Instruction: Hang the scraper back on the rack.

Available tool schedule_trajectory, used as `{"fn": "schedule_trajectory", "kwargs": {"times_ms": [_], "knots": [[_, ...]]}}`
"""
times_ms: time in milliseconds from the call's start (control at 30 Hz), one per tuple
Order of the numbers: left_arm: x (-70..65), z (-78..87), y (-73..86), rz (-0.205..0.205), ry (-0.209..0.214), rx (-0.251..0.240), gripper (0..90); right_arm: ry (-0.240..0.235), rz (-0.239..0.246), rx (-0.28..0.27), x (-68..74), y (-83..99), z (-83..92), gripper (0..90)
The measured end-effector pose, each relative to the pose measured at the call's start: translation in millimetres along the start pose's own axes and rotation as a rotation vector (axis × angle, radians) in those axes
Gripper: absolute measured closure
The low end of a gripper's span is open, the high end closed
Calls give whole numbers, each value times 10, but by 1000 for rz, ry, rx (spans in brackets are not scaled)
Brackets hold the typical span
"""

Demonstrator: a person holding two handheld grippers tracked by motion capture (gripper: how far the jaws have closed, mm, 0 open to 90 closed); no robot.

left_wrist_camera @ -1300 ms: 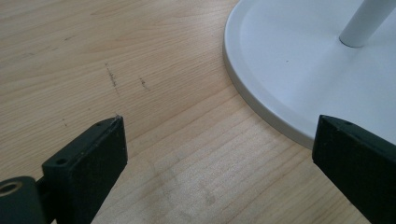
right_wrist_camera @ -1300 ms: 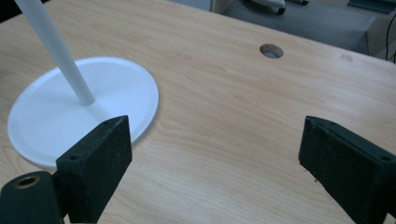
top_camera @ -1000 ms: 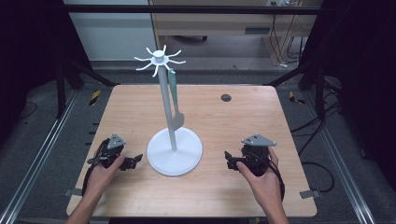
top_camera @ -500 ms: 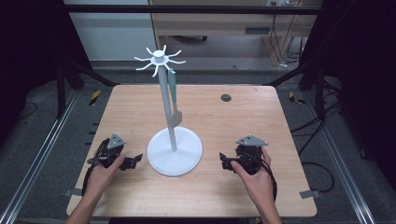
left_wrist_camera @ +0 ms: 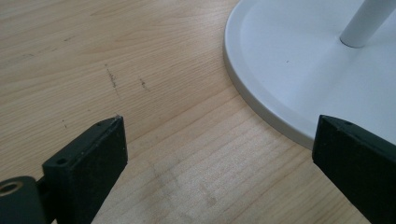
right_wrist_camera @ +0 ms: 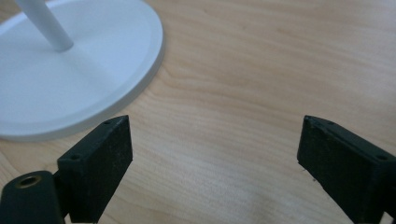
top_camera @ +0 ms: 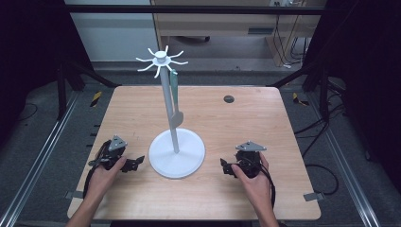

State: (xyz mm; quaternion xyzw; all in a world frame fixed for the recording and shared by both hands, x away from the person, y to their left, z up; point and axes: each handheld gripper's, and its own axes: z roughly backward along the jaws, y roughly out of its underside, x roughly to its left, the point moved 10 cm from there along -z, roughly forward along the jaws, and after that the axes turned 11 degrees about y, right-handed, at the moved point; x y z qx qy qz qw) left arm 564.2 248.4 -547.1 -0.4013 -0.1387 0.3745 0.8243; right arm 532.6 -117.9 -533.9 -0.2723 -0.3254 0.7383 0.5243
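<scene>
A white stand rises mid-table, with a round base (top_camera: 177,153), a thin pole (top_camera: 168,106) and a crown of hooks (top_camera: 161,59). A grey-green long-handled utensil (top_camera: 175,97) hangs from one hook beside the pole. My left gripper (top_camera: 136,162) rests on the table just left of the base, open and holding nothing (left_wrist_camera: 219,154); the base rim (left_wrist_camera: 280,93) lies ahead of its right jaw. My right gripper (top_camera: 225,166) sits right of the base, open and holding nothing (right_wrist_camera: 215,154). The base (right_wrist_camera: 70,79) and pole (right_wrist_camera: 44,23) lie to its upper left.
A small dark round grommet (top_camera: 229,99) sits in the wooden tabletop (top_camera: 265,123) toward the back right. Black frame posts stand at both sides of the table. A wooden cabinet (top_camera: 222,21) stands beyond the far edge.
My right gripper has shifted a little left, toward the stand's base. The left gripper and the stand have stayed put.
</scene>
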Motion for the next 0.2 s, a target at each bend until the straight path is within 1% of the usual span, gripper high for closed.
{"fn": "schedule_trajectory", "kwargs": {"times_ms": [33, 67, 100, 133, 167, 200], "knots": [[-1, -3, -1, 0, 0, 0, 29, -6, 8, 9, 5, 25, -11, 123], [-7, -5, 2, 0, 3, 4, 29, -8, 6, 21, 11, 47, -13, 122], [-12, -9, -2, -1, 4, 3, 29, 1, 7, 19, 6, 61, -21, 125], [-18, -14, -8, 0, 3, -1, 29, 1, 0, 22, 12, 78, -19, 126], [-22, -14, -7, -6, 5, 4, 29, 3, 4, 25, 17, 92, -20, 126], [-28, -17, -7, -7, 6, 5, 30, 5, 4, 34, 34, 107, -19, 126]]}}
